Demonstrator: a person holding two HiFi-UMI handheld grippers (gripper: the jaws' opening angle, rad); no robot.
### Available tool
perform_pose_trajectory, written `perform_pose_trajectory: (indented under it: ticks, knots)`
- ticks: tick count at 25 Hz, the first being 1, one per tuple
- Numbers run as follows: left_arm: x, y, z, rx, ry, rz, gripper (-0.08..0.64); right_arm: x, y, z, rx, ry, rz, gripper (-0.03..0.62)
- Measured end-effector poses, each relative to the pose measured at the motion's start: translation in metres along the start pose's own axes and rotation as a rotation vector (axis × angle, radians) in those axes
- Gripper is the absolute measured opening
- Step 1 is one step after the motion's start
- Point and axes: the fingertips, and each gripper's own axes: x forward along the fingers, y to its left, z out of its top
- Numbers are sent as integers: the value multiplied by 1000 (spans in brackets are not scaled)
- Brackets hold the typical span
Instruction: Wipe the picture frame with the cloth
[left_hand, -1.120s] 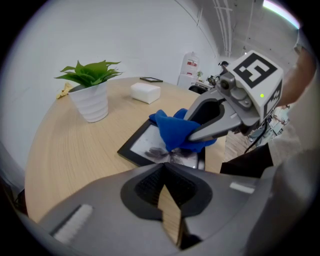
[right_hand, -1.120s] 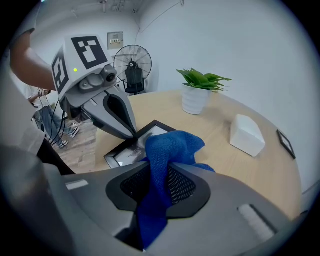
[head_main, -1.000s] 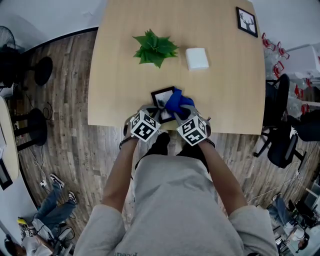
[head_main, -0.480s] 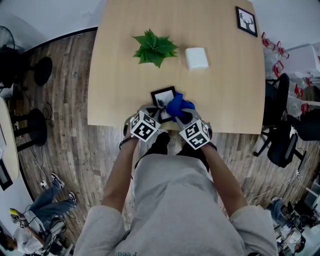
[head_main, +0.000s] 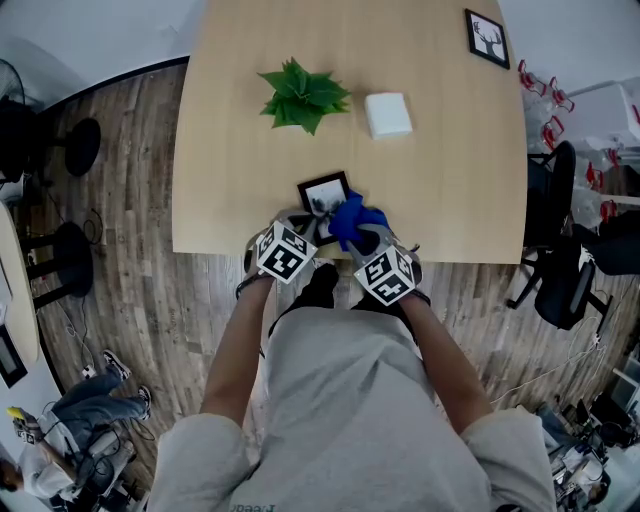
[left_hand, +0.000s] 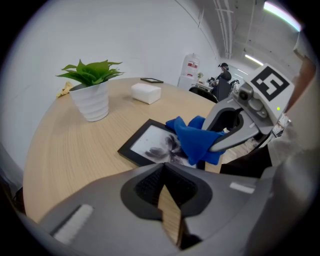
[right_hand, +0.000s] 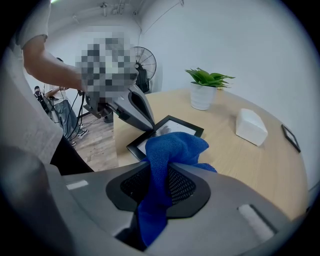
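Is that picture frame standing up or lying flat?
Lying flat: the picture frame rests face up on the table, its picture showing.

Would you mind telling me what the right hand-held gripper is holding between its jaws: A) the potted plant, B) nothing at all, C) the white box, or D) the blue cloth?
D: the right gripper view shows the right hand-held gripper with its jaws closed on the blue cloth, which bunches out in front of them over the picture frame.
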Motion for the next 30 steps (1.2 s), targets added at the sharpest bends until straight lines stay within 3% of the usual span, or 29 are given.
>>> perform_pose_trajectory:
  ticks: [11, 30]
  knots:
    - [-1, 2, 0, -7, 0, -13, 52, 14, 14, 17, -28, 9, 26, 80]
    - [-2, 0, 0, 7, 7, -47, 52, 31, 1, 29, 17, 29, -8, 81]
